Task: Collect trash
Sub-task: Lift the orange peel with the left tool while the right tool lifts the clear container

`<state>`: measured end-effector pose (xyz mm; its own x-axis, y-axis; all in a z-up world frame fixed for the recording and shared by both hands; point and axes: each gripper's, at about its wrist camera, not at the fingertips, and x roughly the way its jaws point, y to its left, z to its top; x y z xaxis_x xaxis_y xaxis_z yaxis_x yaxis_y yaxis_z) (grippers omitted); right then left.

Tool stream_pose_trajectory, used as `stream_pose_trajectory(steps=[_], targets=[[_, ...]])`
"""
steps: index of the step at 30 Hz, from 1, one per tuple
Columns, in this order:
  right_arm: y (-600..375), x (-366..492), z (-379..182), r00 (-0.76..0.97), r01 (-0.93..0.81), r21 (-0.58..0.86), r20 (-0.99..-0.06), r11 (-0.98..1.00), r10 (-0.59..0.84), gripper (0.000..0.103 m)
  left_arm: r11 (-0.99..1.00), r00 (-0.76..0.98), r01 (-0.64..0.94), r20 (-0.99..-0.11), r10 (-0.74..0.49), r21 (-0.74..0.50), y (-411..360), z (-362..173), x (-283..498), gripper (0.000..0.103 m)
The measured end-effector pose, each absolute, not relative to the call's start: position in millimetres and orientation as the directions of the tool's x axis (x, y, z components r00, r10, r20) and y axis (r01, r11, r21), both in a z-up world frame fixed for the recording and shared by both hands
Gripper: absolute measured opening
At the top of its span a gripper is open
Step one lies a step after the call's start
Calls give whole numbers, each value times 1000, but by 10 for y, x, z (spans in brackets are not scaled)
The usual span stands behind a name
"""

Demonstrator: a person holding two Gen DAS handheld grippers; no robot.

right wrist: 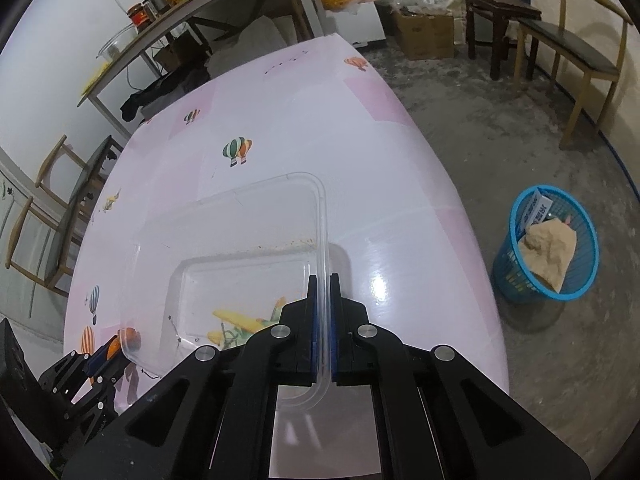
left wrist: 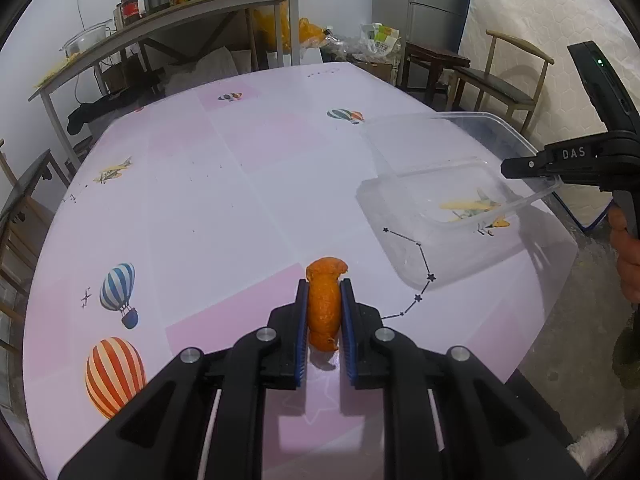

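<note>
My left gripper [left wrist: 324, 292] is shut on a piece of orange peel [left wrist: 325, 304] and holds it just above the pink table [left wrist: 200, 200]. A clear plastic container [left wrist: 436, 196] sits on the table to the right of the peel. My right gripper [right wrist: 323, 280] is shut on the container's right rim [right wrist: 323, 240]; it shows at the right edge of the left wrist view [left wrist: 532, 166]. The left gripper with the peel [right wrist: 120, 340] shows at the container's near left corner in the right wrist view.
A blue waste basket [right wrist: 546, 248] with paper and a box in it stands on the floor right of the table. Chairs stand at the left [right wrist: 52, 216] and the far right [right wrist: 580, 56]. A cluttered shelf [left wrist: 168, 20] stands behind the table.
</note>
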<state>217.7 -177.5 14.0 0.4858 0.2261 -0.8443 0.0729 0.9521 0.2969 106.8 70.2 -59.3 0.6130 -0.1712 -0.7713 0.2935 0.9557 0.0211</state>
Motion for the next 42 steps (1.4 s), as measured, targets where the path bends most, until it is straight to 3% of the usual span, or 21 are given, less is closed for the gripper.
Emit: stream_pose_trajectory(steps=[42], targets=[[-2177, 2030, 249, 531, 107, 347, -812, 932, 241, 3, 953, 658, 287, -743, -122, 98, 598, -421, 999, 14]])
